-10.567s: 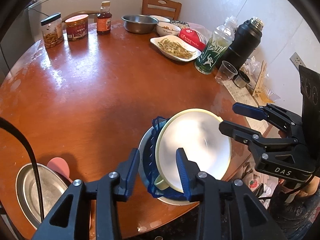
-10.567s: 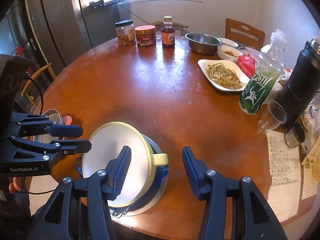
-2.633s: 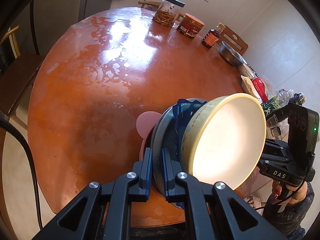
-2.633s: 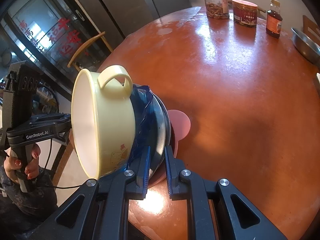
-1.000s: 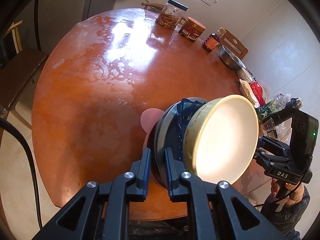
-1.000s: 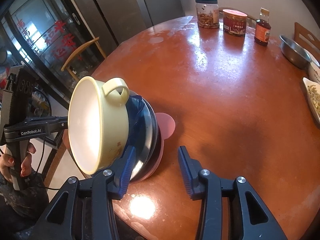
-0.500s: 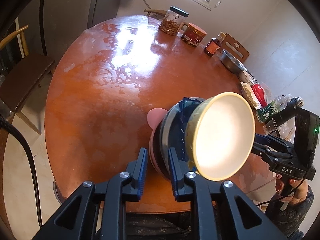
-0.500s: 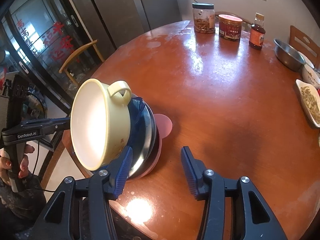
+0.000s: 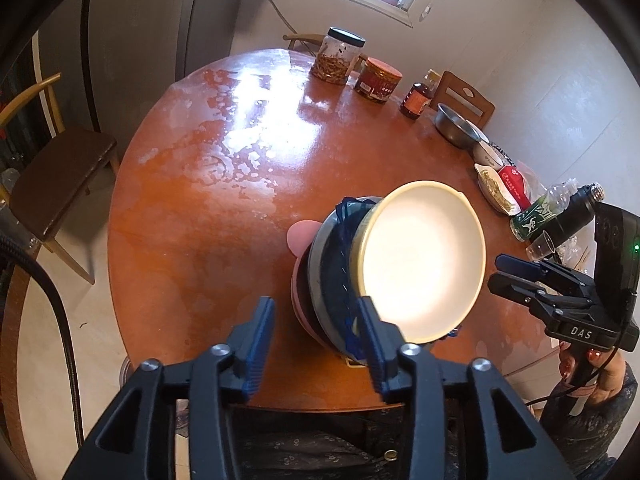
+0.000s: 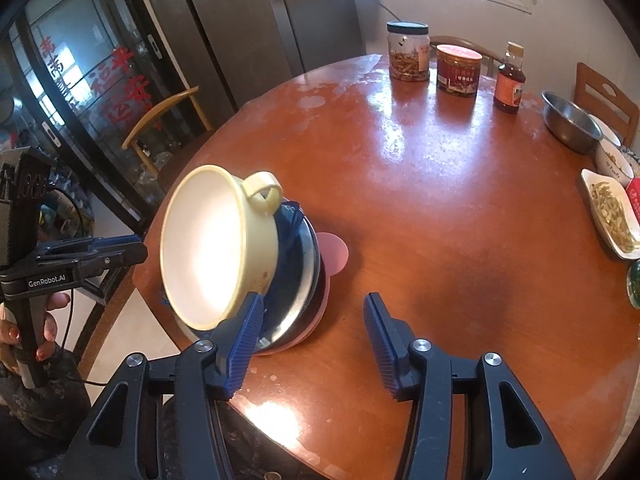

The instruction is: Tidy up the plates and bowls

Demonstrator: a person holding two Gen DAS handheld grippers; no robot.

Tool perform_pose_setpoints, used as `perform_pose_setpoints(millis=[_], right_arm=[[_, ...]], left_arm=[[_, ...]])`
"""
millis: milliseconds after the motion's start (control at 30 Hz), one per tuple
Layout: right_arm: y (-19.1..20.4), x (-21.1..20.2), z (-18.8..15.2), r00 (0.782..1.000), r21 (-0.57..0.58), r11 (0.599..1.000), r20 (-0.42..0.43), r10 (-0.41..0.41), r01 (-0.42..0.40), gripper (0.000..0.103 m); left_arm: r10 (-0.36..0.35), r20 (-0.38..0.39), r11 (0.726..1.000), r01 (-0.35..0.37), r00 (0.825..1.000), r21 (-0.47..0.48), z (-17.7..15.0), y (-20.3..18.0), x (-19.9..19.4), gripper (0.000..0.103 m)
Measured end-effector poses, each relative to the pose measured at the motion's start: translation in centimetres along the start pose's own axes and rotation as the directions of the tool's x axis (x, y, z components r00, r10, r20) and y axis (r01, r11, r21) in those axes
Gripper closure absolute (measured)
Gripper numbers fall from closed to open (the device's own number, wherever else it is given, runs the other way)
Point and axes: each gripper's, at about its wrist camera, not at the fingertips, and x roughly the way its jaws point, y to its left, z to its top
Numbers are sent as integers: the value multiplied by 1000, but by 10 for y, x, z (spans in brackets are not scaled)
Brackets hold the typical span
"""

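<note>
Left gripper [image 9: 316, 336]: fingers opening, about half spread, holding nothing; the stack's near rim shows beyond the gap, no pad pressing it. Right gripper [image 10: 312, 344]: fingers opening, about half spread, empty; its left finger [image 10: 244, 340] overlaps the stack's edge in view, and contact cannot be confirmed.

Stack of dishes [image 9: 340, 276]: stands at the near edge of the desk [image 9: 208, 200], just beyond both grippers. Judged moderately heavy and rigid. The smooth rims are likely slippery, and the nested pieces may shift. Best hold, by judgement: opposite rims of the lower dishes, both grippers together.

Appearance, bottom up: pink plate [image 10: 334, 254], steel dish [image 10: 304, 280], blue mesh piece [image 9: 344, 240], and a cream bowl [image 9: 424, 268] with a loop handle [image 10: 262, 192]. The whole stack appears tilted towards the grippers.

Beyond the stack: jars [image 10: 408, 50], far side.
</note>
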Motion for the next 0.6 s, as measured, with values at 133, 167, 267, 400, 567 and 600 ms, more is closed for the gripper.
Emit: perform_pose_setpoints(millis=[133,167,267,400,567,600], right_arm=[[2,-8,-3,1000,-6,1000,19,2,-2,44],[2,-9,-5,1000,-6,1000,22,3,-3,44],[-1,-12,-10,1000,1,1000,29,-1,1,44],[-9,-12,-20,999,19,1000,39,13,-13,44],[-20,0,-34,999,56,997,14,49,-49,44],[-21,2,-35,999,62,997,9,53,-53,44]], left_arm=[[4,10,1000,-4,1000,2,-3,-1,-6,55],[5,12,1000,-5,1000,1,-4,0,-6,55],[6,11,1000,-6,1000,-17,-7,7,-6,54],[7,-2,999,-7,1000,-48,-13,20,1,54],[1,-30,996,-4,1000,-89,-18,36,15,54],[0,-33,995,-3,999,-95,-18,39,18,54]])
